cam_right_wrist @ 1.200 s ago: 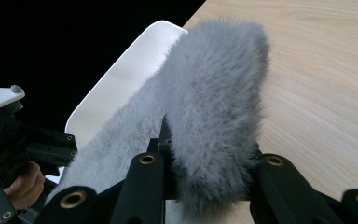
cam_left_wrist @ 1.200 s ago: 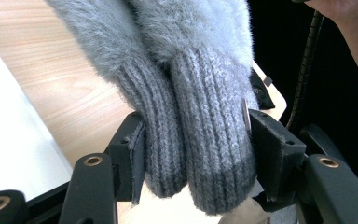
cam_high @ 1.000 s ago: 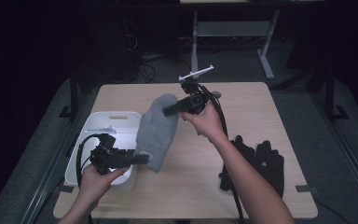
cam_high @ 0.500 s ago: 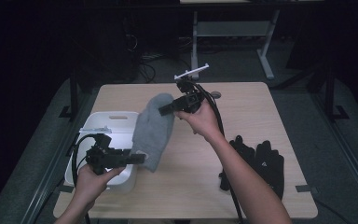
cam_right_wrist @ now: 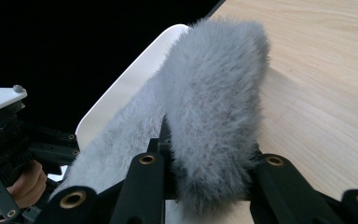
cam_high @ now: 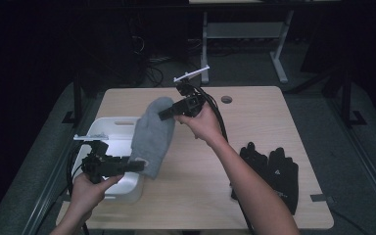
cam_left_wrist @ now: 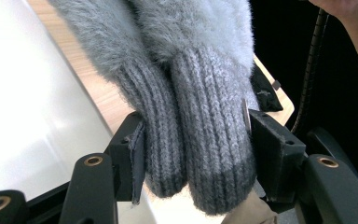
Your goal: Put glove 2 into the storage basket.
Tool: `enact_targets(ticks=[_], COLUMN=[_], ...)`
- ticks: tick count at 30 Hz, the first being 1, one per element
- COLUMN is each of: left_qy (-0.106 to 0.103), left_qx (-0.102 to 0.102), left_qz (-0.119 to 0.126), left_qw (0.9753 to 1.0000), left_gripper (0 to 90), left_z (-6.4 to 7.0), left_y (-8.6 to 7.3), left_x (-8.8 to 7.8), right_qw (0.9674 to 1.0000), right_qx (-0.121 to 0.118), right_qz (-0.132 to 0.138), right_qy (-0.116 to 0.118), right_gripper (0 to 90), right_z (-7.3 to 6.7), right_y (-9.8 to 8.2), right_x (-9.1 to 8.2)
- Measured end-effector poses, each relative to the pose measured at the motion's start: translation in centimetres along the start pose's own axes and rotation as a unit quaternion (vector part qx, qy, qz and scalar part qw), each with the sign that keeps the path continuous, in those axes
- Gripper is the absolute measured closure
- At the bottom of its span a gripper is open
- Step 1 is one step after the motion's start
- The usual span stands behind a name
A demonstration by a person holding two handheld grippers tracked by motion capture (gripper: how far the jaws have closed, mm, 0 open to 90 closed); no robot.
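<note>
Pale wood makes up the counter [cam_high: 254, 122], the broadest thing here, and it carries a white bin [cam_high: 108, 131] at its left edge and a pair of black gloves [cam_high: 274, 171] lying flat near the right front corner. Between those, a pair of fluffy grey mittens [cam_high: 152, 134] hangs stretched in the air, slanting from over the middle of the counter down toward the bin's near corner. The job looks about midway: the mittens are lifted and gripped at both ends, yet they are not in the bin, and the black gloves lie untouched, so the lowering and letting go are likely left. The left tool [cam_high: 127, 165] is clenched on the two ribbed cuffs [cam_left_wrist: 200, 140], which sit side by side between its pads, just above the bin's rim. The right tool [cam_high: 169, 113] is clenched on the fuzzy fingertip end [cam_right_wrist: 214, 107], which bulges up between its jaws, higher and farther back over the counter.
</note>
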State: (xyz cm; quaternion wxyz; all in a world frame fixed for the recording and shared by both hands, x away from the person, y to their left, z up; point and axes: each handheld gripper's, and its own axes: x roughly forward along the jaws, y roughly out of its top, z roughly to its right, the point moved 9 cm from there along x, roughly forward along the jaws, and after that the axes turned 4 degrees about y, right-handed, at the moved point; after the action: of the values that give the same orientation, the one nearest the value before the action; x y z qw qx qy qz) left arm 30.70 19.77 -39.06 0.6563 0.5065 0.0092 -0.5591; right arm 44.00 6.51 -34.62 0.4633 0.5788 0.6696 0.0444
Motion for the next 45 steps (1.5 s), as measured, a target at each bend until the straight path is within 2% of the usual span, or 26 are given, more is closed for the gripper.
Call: enact_targets(ticks=[1,3,4,15,16,32,33,34,45], left_qy=[0.0,0.002,0.003,0.013,0.014,0.033,0.035,0.035,0.042], left_qx=[-0.005,0.0,-0.006,-0.01,-0.016,-0.03,-0.028,-0.032,-0.05], left_qz=[0.003,0.005,0.006,0.011,0.016,0.026,0.025,0.028,0.031], left_qw=[1.0,1.0,1.0,0.9998,0.9996,0.9986,0.9987,0.9985,0.9974], left_gripper=[42.9,42.9,42.9,42.9,42.9,42.9,42.9,42.9,42.9], left_z=[0.0,-0.3,-0.4,-1.5,-1.6,-3.3,-3.4,-3.4,-4.9], left_y=[0.0,0.0,0.0,-0.3,-0.2,-0.5,-0.5,-0.5,-1.5], left_x=[-0.1,-0.3,-0.4,-1.8,-1.9,-3.9,-4.1,-4.2,-5.3], right_qw=[1.0,1.0,1.0,0.9998,0.9998,0.9991,0.9992,0.999,0.9983], right_qx=[-0.003,-0.005,-0.002,-0.012,-0.01,-0.017,-0.012,-0.017,-0.02], right_qz=[-0.002,-0.003,-0.002,-0.013,-0.012,-0.021,-0.02,-0.02,-0.036], right_qy=[0.001,0.002,0.003,0.009,0.011,0.032,0.032,0.034,0.041], right_gripper=[72.0,72.1,72.1,72.1,72.1,72.1,72.1,72.1,72.3], right_z=[0.0,-0.1,-0.3,-1.2,-1.4,-2.6,-2.7,-2.8,-3.5], right_y=[0.1,0.3,0.4,1.2,1.4,2.9,3.0,3.1,3.4], right_x=[0.1,0.4,0.6,2.1,2.2,4.9,5.1,5.2,7.4])
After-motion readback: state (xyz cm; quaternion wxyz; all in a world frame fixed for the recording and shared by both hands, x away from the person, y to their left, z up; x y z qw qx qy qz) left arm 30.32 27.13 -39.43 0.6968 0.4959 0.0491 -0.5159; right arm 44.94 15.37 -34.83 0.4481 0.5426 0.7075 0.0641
